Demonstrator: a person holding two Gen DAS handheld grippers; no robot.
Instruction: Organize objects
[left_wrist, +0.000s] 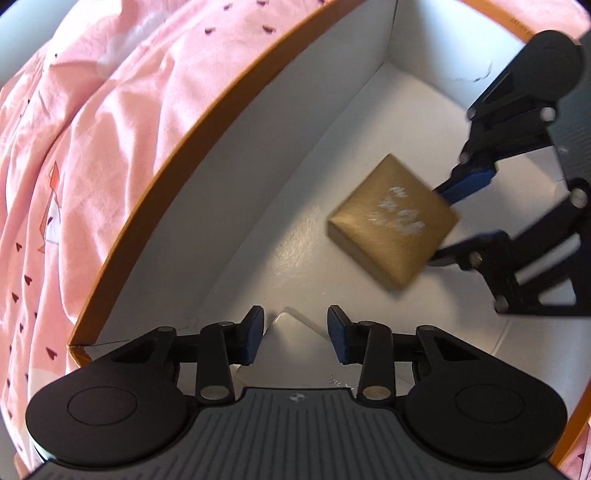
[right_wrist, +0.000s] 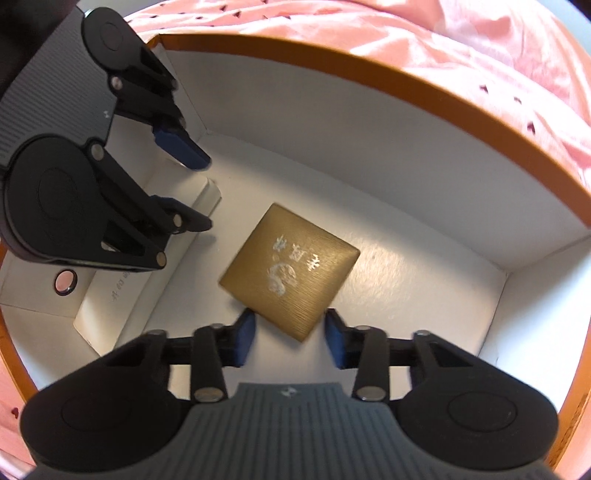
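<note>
1. the left wrist view looks forward and down along the left gripper (left_wrist: 296, 334), from close above the white floor of an orange-rimmed box (left_wrist: 177, 155).
2. its left part looks past the box wall onto a pink bedsheet (left_wrist: 74, 129).
3. the right wrist view looks down along the right gripper (right_wrist: 290, 338) into the same box (right_wrist: 406, 85), equally near, facing the far wall and the pink bedsheet (right_wrist: 480, 48) beyond.
4. both views share the box floor and the gold packet (left_wrist: 393, 221) (right_wrist: 290, 271) lying there.
5. each view catches the other gripper: the right gripper (left_wrist: 448, 223) at the left view's right edge, the left gripper (right_wrist: 201, 194) at the right view's upper left.
</note>
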